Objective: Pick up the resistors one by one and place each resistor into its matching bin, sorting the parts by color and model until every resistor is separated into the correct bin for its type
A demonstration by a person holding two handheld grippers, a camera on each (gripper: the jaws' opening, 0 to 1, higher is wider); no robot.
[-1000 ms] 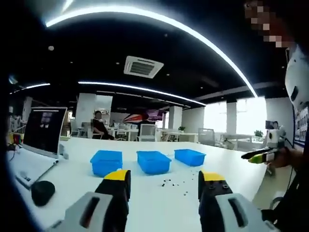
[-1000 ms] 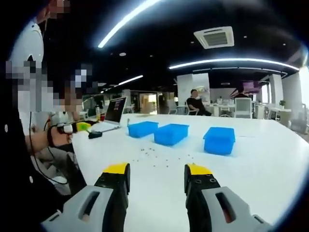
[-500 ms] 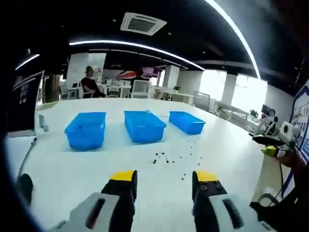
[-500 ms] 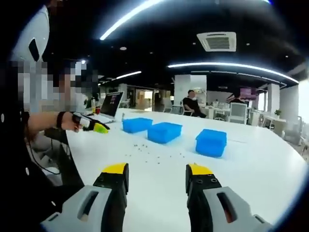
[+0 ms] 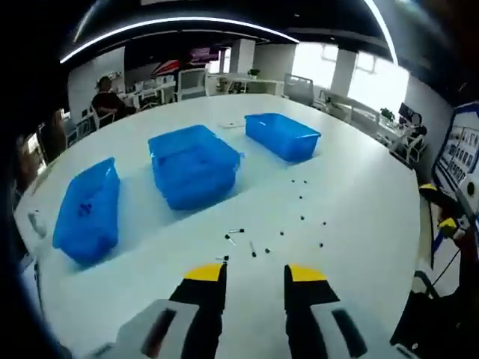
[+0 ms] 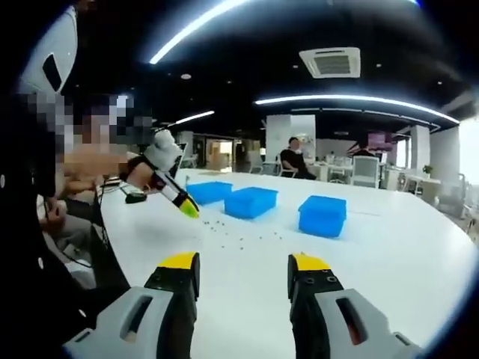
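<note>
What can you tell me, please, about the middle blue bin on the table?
The middle bin is a rectangular, open-topped tub of translucent blue plastic with a rolled rim. It stands upright on the white table, between two similar blue bins and apart from both. A few small dark specks show inside, too small to identify. Loose resistors lie on the table in front of it. In the right gripper view it sits mid-row. Nothing touches it but the table.

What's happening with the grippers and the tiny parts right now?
Left gripper open, empty, above the scattered small dark resistors. Right gripper open, empty. Three blue plastic bins beyond on the white table. Nothing in the way.
</note>
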